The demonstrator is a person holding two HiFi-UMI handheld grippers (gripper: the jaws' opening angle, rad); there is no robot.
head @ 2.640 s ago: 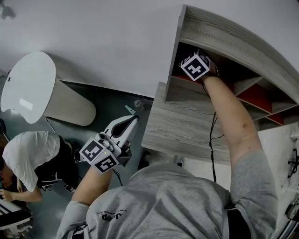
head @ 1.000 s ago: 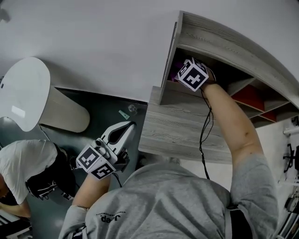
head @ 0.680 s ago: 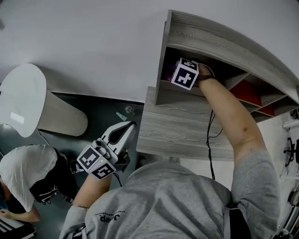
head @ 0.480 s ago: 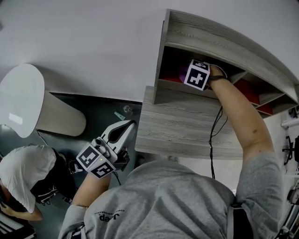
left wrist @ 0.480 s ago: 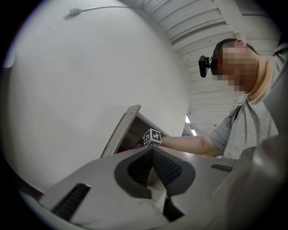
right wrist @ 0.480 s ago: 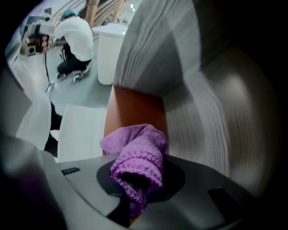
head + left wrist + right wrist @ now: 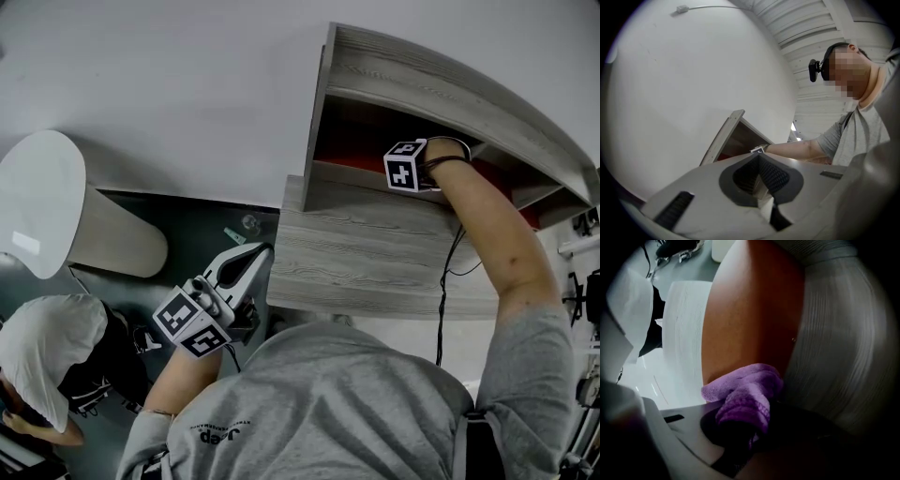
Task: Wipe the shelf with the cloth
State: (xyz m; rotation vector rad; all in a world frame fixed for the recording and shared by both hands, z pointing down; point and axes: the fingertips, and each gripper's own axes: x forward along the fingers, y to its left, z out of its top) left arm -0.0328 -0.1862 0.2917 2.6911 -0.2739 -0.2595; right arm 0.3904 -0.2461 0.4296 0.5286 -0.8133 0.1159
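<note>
In the head view, the grey wooden shelf [image 7: 375,253] has red-backed compartments, and my right arm reaches into the upper one. Only the right gripper's marker cube [image 7: 405,166] shows there; its jaws are hidden inside. In the right gripper view, the right gripper [image 7: 747,423] is shut on a purple cloth [image 7: 745,387]. The cloth presses where the red panel [image 7: 750,310] meets the grey wood board [image 7: 839,348]. My left gripper [image 7: 246,258] hangs low beside the shelf, over the dark floor. It is shut with nothing in it [image 7: 758,163].
A white rounded stand [image 7: 47,202] is at the left. A person in a white top [image 7: 52,342] crouches at the lower left. Small items [image 7: 246,225] lie on the dark floor by the white wall [image 7: 169,84]. More red compartments [image 7: 525,211] continue to the right.
My right gripper has slid the cloth from the compartment's left end toward the right. The left gripper has stayed where it was.
</note>
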